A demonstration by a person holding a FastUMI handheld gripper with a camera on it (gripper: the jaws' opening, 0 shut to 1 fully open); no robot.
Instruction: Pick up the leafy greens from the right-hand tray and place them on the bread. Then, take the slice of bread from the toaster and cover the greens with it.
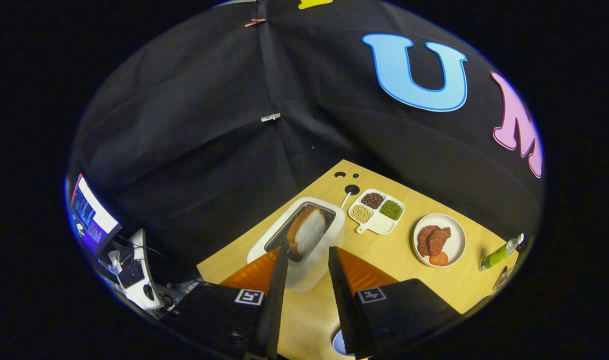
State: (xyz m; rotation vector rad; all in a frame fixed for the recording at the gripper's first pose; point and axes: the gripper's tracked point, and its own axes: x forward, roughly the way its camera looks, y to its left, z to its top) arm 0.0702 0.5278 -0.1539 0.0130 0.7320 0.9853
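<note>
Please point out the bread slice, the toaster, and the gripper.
bread slice [308,231], gripper view: on its pale cut face.
toaster [334,225], gripper view: on its white rim.
gripper [307,257], gripper view: midway between its open fingertips.

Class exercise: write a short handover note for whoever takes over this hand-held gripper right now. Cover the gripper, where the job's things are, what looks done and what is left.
Gripper: open, holding nothing, fingers spread on either side of the white toaster just ahead.
Slice of bread: upright in the toaster slot, between and slightly beyond the fingertips, not yet gripped.
Beyond the toaster: a divided dish of beans and a round plate with meat and a tomato slice on the wooden table.
Done: cannot confirm the greens step; greens and base bread are not visible here.
Left: close on the slice, lift it out, cover the greens.
</note>
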